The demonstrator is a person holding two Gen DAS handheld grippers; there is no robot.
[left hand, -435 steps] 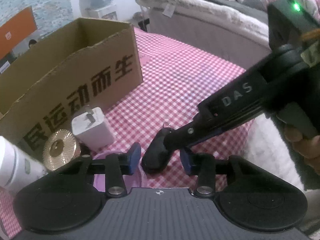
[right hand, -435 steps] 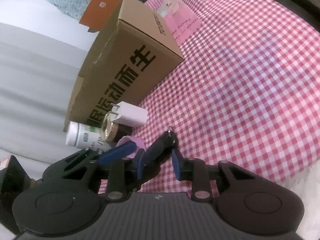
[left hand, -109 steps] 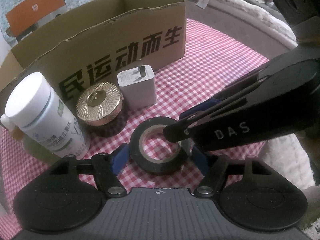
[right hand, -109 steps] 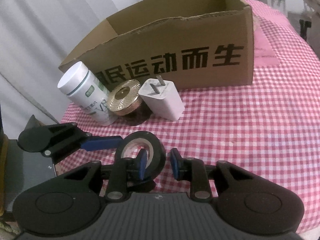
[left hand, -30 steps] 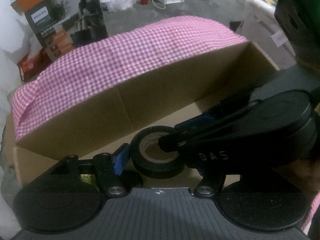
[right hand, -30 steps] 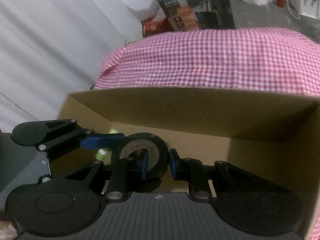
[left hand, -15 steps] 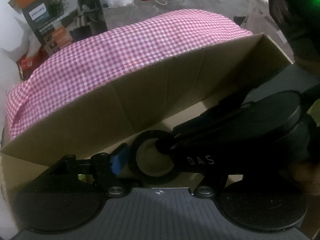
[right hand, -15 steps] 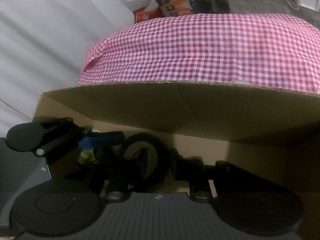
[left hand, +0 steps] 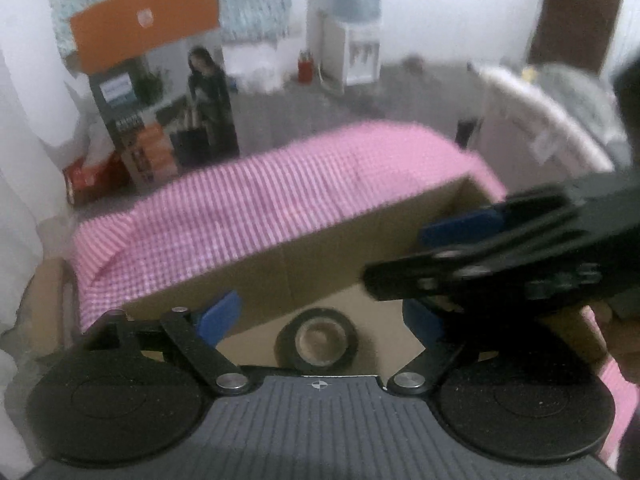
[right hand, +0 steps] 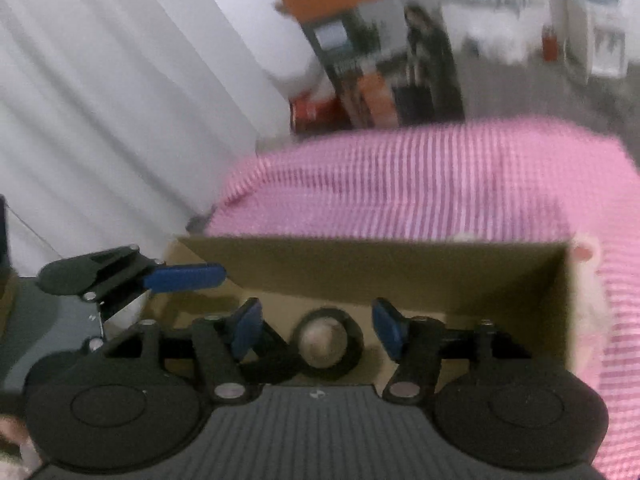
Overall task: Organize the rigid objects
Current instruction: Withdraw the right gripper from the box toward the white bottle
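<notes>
Now the black tape roll (left hand: 317, 339) lies flat on the floor of the cardboard box (left hand: 320, 256), its hole facing up and its pale core showing; nothing else can be made out inside. Both sets of tongs have just been opening: the left tongs (left hand: 320, 316) and the right tongs (right hand: 318, 330) hang spread above the box, blue pads well clear of the roll. That box stands on the pink-checked table (right hand: 420, 184).
</notes>
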